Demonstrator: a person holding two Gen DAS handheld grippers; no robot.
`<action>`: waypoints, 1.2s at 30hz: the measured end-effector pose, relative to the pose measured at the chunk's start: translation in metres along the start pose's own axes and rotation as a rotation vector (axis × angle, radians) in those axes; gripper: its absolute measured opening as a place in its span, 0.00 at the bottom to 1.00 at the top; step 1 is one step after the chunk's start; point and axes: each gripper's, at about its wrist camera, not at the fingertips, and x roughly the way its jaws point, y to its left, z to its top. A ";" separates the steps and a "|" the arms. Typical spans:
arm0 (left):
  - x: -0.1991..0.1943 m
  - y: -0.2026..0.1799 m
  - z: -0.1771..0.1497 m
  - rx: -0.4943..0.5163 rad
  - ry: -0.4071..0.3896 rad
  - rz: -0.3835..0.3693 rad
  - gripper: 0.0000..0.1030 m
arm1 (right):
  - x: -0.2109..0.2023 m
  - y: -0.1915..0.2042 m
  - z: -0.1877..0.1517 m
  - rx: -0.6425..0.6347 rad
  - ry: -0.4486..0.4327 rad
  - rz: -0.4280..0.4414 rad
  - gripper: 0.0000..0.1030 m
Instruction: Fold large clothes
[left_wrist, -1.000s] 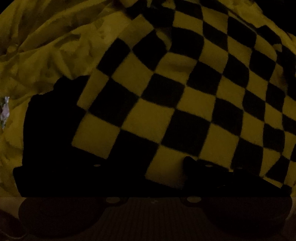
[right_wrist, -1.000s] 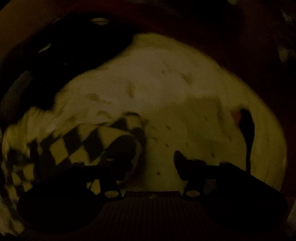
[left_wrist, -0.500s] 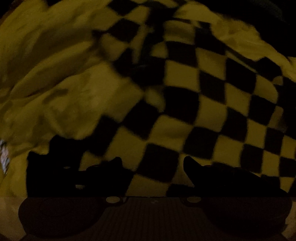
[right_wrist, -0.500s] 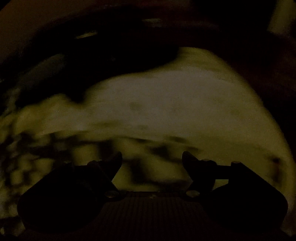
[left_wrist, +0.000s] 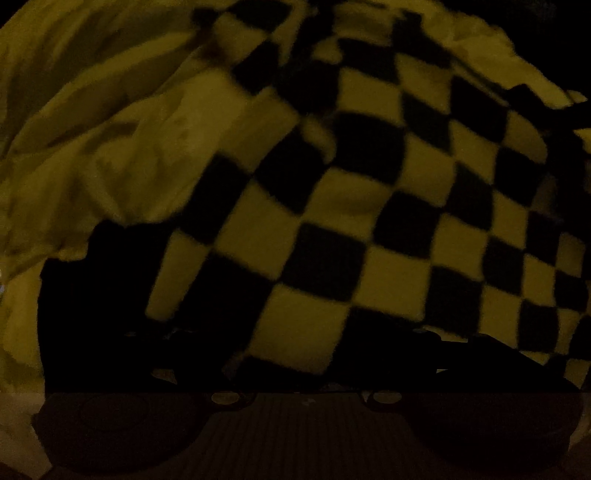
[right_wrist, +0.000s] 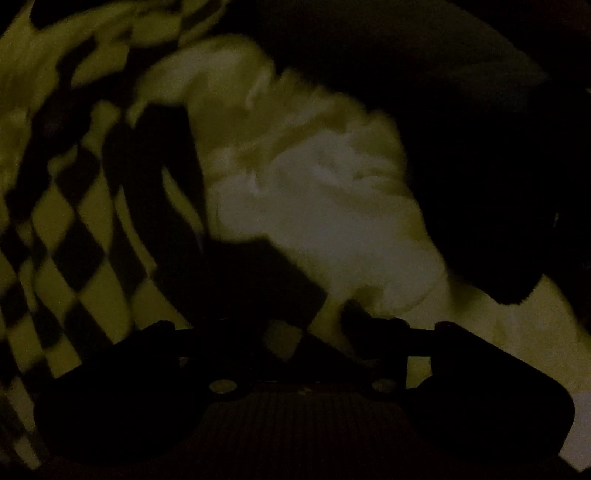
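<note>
Dim light; no writing is legible. The checkered cloth (left_wrist: 332, 206) lies ahead of and across the left gripper (left_wrist: 306, 369), whose jaws are too dark to judge. The right gripper (right_wrist: 306, 339) has cloth (right_wrist: 74, 240) at its left jaw, grip also unclear, with pale bedding (right_wrist: 314, 206) ahead.

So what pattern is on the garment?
Black-and-yellow checks on the garment, clearest in the left wrist view.

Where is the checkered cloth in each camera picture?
Left wrist view: the checkered cloth fills the middle and right of the picture, running down to the left gripper at the bottom.
Right wrist view: it lies along the left side, up to the top left corner, left of the right gripper.
Shared landmark: the plain pale fabric beside the checks, at upper left in the left view and centre in the right.
</note>
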 end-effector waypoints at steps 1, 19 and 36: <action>0.002 0.004 -0.001 -0.018 0.004 -0.001 1.00 | -0.001 0.001 -0.002 -0.017 0.005 0.002 0.07; -0.002 -0.020 0.011 -0.025 -0.001 -0.004 1.00 | -0.032 -0.066 -0.021 0.473 -0.138 -0.161 0.11; -0.025 -0.098 0.006 0.117 -0.148 -0.146 1.00 | -0.138 -0.005 -0.225 0.802 -0.122 0.005 0.76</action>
